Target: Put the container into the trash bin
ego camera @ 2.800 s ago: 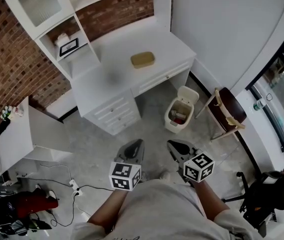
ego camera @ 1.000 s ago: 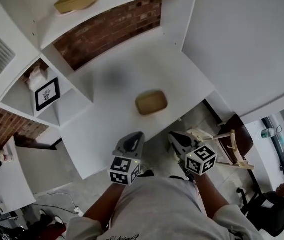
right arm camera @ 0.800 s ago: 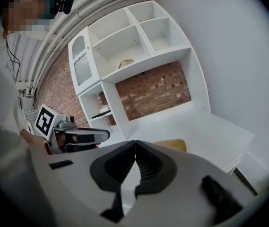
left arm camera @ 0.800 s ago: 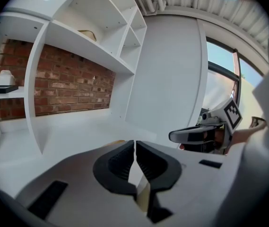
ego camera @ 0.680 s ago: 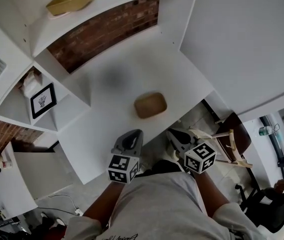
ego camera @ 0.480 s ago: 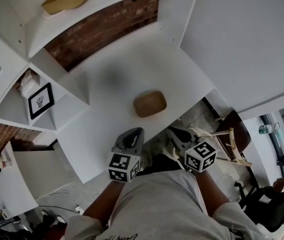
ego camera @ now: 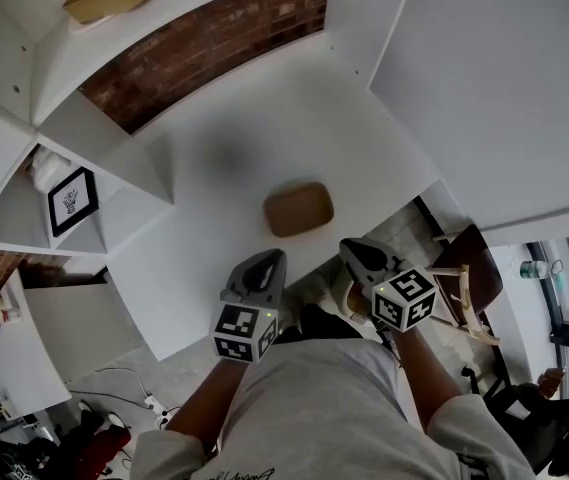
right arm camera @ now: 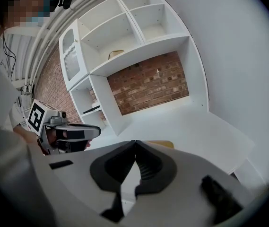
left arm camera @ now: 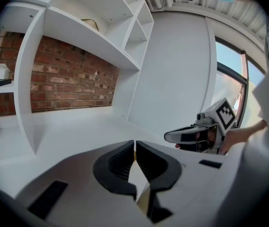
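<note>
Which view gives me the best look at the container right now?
Head view: the container lies whole and unblocked on the desk. The right gripper view shows only its tan edge behind the jaws; the left gripper view barely shows it.

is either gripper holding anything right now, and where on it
Nothing is held. The left gripper and right gripper both have their jaws together with nothing between them; the brown container lies apart from them on the white desk.

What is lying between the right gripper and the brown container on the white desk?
Nothing stands there. In the head view, only a bare strip of the white desk and its front edge separate the right gripper from the brown container.
</note>
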A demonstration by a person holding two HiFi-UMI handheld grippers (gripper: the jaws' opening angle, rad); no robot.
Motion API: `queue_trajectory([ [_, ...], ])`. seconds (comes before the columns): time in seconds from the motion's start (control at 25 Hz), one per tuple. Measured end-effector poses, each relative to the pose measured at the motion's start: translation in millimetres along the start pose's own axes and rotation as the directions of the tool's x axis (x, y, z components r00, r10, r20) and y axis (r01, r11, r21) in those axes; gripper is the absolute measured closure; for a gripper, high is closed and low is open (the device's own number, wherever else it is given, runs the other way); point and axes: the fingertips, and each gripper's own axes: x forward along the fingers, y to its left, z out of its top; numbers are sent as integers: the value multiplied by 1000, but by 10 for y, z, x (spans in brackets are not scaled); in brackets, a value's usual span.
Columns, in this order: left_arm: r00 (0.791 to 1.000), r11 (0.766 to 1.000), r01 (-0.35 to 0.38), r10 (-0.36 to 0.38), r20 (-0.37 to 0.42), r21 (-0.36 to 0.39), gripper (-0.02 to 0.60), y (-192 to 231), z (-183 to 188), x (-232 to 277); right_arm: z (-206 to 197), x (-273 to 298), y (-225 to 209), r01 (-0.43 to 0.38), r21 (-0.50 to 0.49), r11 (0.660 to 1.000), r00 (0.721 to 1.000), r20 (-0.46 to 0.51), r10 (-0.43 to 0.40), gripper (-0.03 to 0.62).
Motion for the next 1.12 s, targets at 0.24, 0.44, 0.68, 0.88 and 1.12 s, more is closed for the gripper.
queue_trajectory([
  [0.24,1000,999,-31,31,-5,-18,555,78,38,183,81,177,-285,-12,-8,1000,1000,-17,12,567],
  [0.44,998,997,-65,65,-4,-40,555,211,78,285,99,334,-481,-12,-3,1000,999,-40,12,568],
  [0.68,995,993,-98,99,18,-63,555,346,136,388,60,539,-650,-17,-1,1000,997,-76,16,567],
  [0.88,995,992,-99,99,-7,-72,555,406,91,497,13,714,-771,-14,4,1000,995,-103,14,566],
  [1.12,994,992,-106,104,-29,-75,555,466,51,574,-70,862,-925,-2,8,1000,992,-129,3,566],
])
